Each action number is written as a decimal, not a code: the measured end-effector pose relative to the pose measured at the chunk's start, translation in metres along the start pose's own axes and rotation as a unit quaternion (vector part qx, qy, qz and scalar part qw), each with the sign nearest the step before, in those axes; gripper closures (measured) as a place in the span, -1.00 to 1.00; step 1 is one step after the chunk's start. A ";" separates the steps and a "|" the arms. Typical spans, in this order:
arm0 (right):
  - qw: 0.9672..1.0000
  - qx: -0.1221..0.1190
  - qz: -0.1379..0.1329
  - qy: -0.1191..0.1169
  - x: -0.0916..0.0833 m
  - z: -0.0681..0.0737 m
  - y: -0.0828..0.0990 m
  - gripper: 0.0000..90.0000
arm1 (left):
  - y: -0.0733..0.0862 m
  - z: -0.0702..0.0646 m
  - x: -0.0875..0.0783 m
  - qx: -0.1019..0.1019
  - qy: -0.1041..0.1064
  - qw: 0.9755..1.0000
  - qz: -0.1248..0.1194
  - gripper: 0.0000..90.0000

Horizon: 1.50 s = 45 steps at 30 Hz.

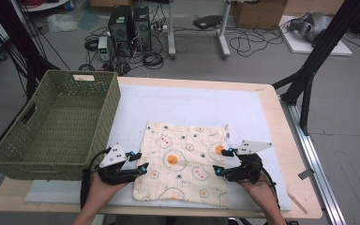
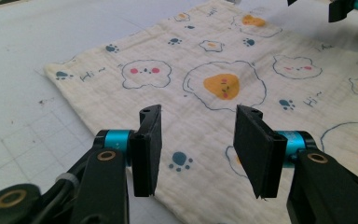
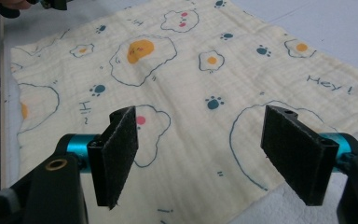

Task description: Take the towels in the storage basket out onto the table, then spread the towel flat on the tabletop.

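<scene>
On the white gridded mat [image 1: 187, 105] that covers the wooden table [image 1: 272, 112], seen from the high view, a cream muslin cloth [image 1: 183, 159] lies spread flat near the front edge, roughly square, with the left gripper [image 1: 138, 161] at its left edge and the right gripper [image 1: 221, 161] just over its right edge; both grippers sit in the person's hands, jaws parted and holding nothing. A green woven basket [image 1: 56, 122] stands at the table's left, well apart from the cloth. Through the left gripper view, the left gripper [image 2: 198, 149] hovers over the cloth's [image 2: 205, 79] near edge with its two black pads standing apart, cloth visible through the gap and neither pad pressing on it; the fabric shows a crinkled weave printed with fried eggs with orange yolks, blue-outlined clouds with pink cheeks, teal paw prints and small "Hi" lettering, and it lies smooth on the mat. Through the right gripper view, the right gripper [image 3: 205, 158] likewise stands released, pads wide, above the cloth's [image 3: 186, 70] edge, where "Hey!" is printed near one border and the hem lifts slightly off the mat.
</scene>
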State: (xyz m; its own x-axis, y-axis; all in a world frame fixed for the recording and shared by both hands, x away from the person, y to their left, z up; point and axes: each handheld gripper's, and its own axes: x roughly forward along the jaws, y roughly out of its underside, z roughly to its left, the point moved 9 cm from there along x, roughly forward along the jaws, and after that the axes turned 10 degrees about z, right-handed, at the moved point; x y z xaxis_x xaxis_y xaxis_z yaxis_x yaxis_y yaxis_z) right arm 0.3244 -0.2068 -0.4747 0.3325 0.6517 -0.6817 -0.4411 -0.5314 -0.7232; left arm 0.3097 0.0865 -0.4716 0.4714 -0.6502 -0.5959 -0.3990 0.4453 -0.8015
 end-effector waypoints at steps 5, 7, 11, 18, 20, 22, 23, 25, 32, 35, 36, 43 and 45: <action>1.000 -0.002 0.000 0.001 0.000 0.000 0.000 -0.41 | 0.000 0.000 -0.001 0.001 -0.002 1.000 0.000 0.16; 1.000 0.000 0.003 0.000 0.000 0.001 0.000 -0.41 | 0.000 0.000 -0.001 -0.001 -0.002 1.000 -0.001 0.16; 1.000 -0.002 0.004 0.001 0.000 0.000 0.001 -0.41 | 0.000 0.000 0.000 -0.001 -0.001 1.000 0.000 0.16; 1.000 -0.006 0.003 0.003 -0.001 0.001 0.001 -0.41 | -0.001 -0.001 0.001 0.004 0.000 1.000 0.001 0.16; 1.000 -0.005 0.003 0.004 -0.001 0.001 0.001 -0.41 | 0.000 -0.001 0.001 0.003 0.000 1.000 0.000 0.16; 1.000 -0.007 0.004 0.003 0.000 0.000 0.001 -0.41 | 0.000 -0.001 0.001 0.003 0.000 1.000 0.001 0.16; 1.000 -0.007 0.005 0.005 0.001 0.000 0.001 -0.41 | 0.000 0.000 0.001 0.004 0.000 1.000 0.001 0.16; 1.000 -0.006 0.007 0.003 0.000 0.001 0.001 -0.41 | -0.001 0.000 0.001 0.005 -0.001 1.000 0.000 0.16; 1.000 -0.006 0.010 0.005 0.001 0.001 0.002 -0.40 | -0.001 0.000 0.001 0.005 -0.001 1.000 0.000 0.15; 1.000 -0.005 0.008 0.005 0.001 0.000 0.001 -0.40 | -0.001 0.000 0.001 0.007 0.000 1.000 0.001 0.15; 1.000 -0.006 0.007 0.005 0.001 -0.001 0.001 -0.40 | -0.001 0.000 0.001 0.005 0.001 1.000 0.000 0.15; 1.000 -0.006 0.006 0.008 0.003 -0.006 -0.002 -0.39 | -0.004 0.003 0.001 0.003 -0.002 1.000 -0.002 0.16; 1.000 -0.006 0.005 0.009 0.004 -0.007 -0.005 -0.39 | -0.005 0.006 0.003 0.001 -0.004 1.000 -0.003 0.15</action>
State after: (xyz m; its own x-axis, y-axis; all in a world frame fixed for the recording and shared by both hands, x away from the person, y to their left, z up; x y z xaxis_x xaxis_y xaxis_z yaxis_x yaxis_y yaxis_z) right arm 0.3338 -0.2053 -0.4739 0.3421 0.6368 -0.6910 -0.4355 -0.5442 -0.7171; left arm 0.3175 0.0858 -0.4691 0.4799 -0.6476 -0.5918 -0.3953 0.4426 -0.8049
